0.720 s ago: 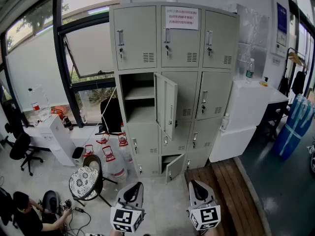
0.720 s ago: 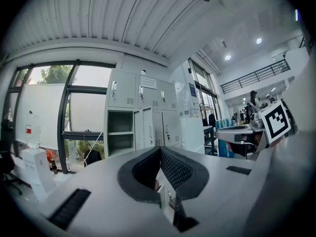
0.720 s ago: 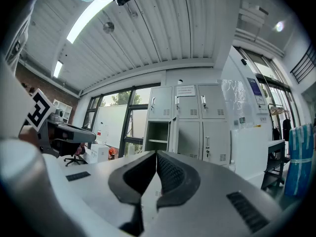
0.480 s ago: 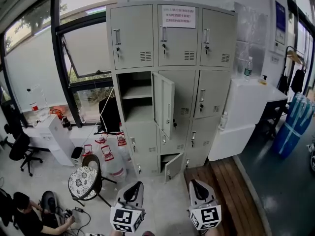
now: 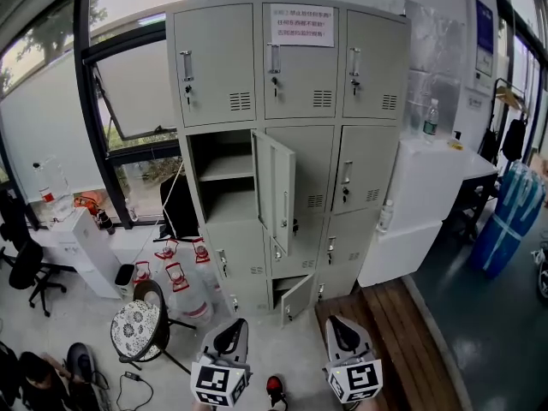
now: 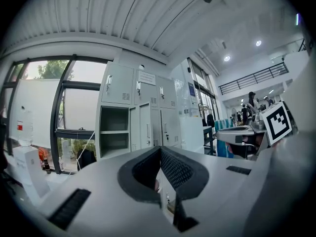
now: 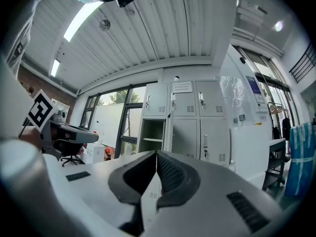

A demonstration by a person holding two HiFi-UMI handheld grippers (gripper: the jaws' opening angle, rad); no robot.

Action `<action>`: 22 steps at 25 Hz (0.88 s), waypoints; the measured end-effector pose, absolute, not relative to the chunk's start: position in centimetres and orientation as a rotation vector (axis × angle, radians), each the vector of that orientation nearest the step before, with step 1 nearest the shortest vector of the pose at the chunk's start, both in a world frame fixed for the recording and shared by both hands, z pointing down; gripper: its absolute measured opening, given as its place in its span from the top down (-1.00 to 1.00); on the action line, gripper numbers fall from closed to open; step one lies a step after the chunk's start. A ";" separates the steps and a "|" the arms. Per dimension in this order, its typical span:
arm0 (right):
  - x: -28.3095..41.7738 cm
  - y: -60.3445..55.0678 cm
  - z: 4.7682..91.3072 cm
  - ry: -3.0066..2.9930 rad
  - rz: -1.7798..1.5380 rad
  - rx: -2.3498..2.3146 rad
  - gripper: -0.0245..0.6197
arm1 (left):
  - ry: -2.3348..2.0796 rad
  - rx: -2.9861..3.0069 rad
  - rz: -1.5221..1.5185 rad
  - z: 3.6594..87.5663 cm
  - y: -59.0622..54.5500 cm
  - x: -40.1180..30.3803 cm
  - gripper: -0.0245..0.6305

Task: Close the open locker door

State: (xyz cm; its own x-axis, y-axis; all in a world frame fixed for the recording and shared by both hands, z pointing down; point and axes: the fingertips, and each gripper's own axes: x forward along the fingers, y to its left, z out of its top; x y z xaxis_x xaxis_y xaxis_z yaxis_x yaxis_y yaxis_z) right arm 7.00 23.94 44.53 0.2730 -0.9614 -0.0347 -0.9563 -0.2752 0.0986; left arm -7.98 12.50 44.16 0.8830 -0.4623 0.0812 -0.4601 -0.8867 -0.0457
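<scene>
Against the far wall, beside a dark-framed window [image 5: 128,92], a tall locker cabinet [image 5: 377,58] of pale grey sheet metal is seen. It is divided into flat rectangular doors, each fitted with a slim vertical handle and a small block of louvred slots. A white paper notice [image 5: 301,24] is stuck to the top middle door.

The open locker door [image 5: 276,191] is found in the middle row. It is hinged at the right edge of the left-hand compartment and swung out towards the room, so that its smooth inner face is shown. Inside the bare compartment a single flat shelf [image 5: 227,168] is visible. A smaller door [image 5: 296,299] in the bottom row is also seen ajar.

A round stool [image 5: 135,330] with a patterned seat is placed on the glossy floor at the left, and a slatted wooden platform [image 5: 381,315] is laid at the right.

The left gripper [image 5: 231,325] and the right gripper [image 5: 338,324] are held low, well apart from the cabinet, each carrying a cube with square black-and-white markers. In each gripper view, the dark pads with a fine dotted texture are pressed together at their tips, and nothing is held between them.
</scene>
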 end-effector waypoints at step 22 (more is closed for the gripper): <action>19.0 2.5 42.7 -1.907 -0.143 2.438 0.87 | 0.735 -3.041 -0.149 43.1 -7.6 4.4 0.86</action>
